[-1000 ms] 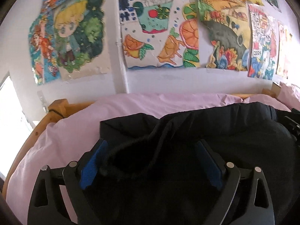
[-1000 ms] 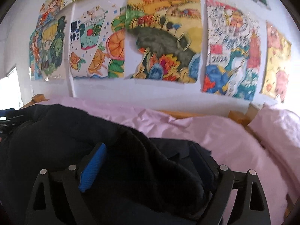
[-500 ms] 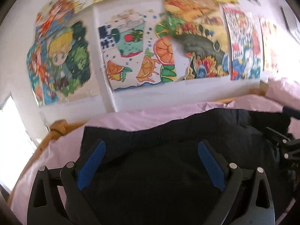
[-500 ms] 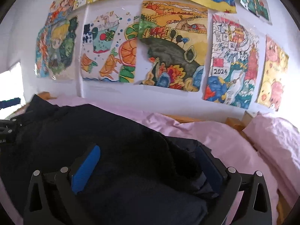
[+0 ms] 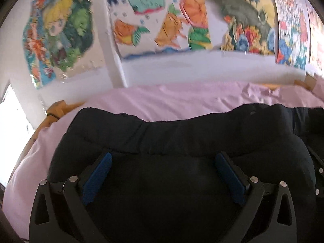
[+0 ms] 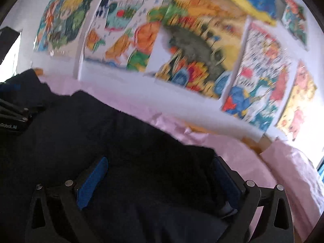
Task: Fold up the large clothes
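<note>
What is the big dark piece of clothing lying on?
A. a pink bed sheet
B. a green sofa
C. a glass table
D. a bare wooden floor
A: the dark garment is spread over a pink sheet, which shows all around its far edge, below the wall of colourful drawings.
</note>
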`<control>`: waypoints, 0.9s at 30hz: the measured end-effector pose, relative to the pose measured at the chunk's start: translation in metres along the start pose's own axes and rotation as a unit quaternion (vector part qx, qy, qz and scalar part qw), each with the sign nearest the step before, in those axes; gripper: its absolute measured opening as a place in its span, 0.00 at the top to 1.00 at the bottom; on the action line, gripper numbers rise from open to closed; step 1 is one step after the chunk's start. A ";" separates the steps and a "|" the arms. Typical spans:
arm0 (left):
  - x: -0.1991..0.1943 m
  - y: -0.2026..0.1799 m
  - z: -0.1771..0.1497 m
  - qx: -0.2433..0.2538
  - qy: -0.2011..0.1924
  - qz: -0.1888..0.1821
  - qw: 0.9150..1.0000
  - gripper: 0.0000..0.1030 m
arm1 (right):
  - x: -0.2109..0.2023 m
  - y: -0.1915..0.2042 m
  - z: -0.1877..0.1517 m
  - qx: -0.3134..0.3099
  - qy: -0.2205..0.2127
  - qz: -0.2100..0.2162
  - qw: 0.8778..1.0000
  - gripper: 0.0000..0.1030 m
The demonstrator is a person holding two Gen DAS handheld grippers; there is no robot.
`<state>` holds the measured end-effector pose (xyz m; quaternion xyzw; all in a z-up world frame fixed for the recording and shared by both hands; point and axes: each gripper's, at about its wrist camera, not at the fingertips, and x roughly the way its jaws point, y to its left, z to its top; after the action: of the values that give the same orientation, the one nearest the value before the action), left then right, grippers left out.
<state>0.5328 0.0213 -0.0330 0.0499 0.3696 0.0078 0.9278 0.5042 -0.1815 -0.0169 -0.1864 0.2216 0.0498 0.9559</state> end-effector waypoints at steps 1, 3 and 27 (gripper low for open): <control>0.002 -0.002 0.000 0.005 0.002 0.002 1.000 0.02 | 0.007 0.000 -0.001 0.003 0.009 0.007 1.000 0.00; 0.010 -0.004 -0.003 0.011 0.004 0.007 1.000 0.01 | 0.020 -0.003 -0.004 0.013 0.022 0.023 0.999 0.00; 0.033 -0.021 -0.027 0.035 -0.035 0.053 0.997 0.01 | 0.051 0.007 -0.024 0.022 0.030 0.030 0.999 0.00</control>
<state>0.5378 0.0043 -0.0767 0.1022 0.3339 0.0417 0.9361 0.5391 -0.1839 -0.0618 -0.1601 0.2572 0.0678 0.9506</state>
